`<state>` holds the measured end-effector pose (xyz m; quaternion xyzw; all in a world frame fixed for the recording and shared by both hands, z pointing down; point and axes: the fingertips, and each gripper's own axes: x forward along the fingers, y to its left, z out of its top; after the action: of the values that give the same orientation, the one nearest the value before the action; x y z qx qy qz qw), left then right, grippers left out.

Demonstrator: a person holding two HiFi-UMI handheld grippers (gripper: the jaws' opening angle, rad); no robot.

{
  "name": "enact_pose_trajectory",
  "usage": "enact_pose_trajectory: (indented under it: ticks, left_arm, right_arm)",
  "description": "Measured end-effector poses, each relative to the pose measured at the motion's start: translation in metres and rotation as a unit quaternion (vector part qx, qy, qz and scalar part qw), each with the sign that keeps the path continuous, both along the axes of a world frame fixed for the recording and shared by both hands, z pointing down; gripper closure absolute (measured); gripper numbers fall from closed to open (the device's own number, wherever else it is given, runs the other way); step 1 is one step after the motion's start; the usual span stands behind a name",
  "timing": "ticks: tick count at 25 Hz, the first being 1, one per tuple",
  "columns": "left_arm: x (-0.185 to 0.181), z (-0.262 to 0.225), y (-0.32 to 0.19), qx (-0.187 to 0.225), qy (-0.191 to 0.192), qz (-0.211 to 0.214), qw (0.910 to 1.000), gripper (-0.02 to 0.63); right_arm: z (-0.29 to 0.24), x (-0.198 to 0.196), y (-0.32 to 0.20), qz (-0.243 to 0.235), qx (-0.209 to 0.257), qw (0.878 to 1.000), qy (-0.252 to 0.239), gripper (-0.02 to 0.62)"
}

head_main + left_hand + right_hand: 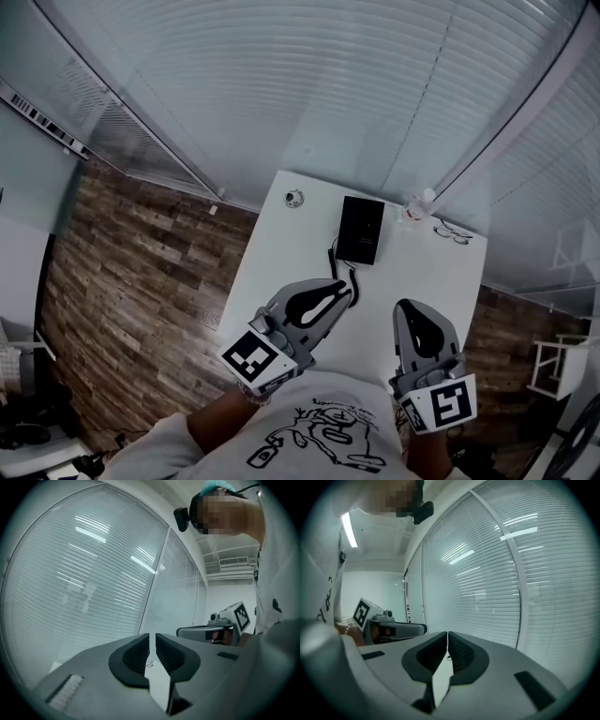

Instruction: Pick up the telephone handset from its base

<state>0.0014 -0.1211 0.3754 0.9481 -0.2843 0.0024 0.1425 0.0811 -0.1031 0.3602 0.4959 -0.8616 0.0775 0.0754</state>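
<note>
A black telephone (361, 230) lies at the far middle of the white table (431, 272). Its handset and base read as one dark block, and a dark cord (335, 259) curls from its near left corner. My left gripper (349, 292) hovers shut over the near part of the table, its tips just short of the cord. My right gripper (405, 306) is shut too, to the right and nearer me, with nothing in it. In the left gripper view the left gripper's jaws (152, 634) are together and empty. The right gripper view shows the right gripper's jaws (447, 633) the same. Neither gripper view shows the telephone.
A pair of eyeglasses (453, 232) and a small bottle (418, 204) sit at the table's far right. A small round object (294, 197) is at the far left. Window blinds (309, 84) stand behind the table, above a wood-patterned floor (141, 262). A white rack (558, 361) stands at the right.
</note>
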Motion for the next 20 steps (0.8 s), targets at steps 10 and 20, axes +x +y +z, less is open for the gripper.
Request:
enact_pose_trajectory:
  ticks: [10,20]
  left_arm:
    - [0.011,0.052,-0.034,-0.031,-0.018,0.005,0.9993,0.565]
    - [0.025,0.112,-0.065,-0.046,-0.055,-0.001,0.9974,0.563]
  right_arm:
    - [0.027,0.01,-0.026,0.008,-0.012,1.0,-0.001,0.589]
    - [0.064,0.019,-0.045,0.011,-0.04,0.999,-0.002,0.589]
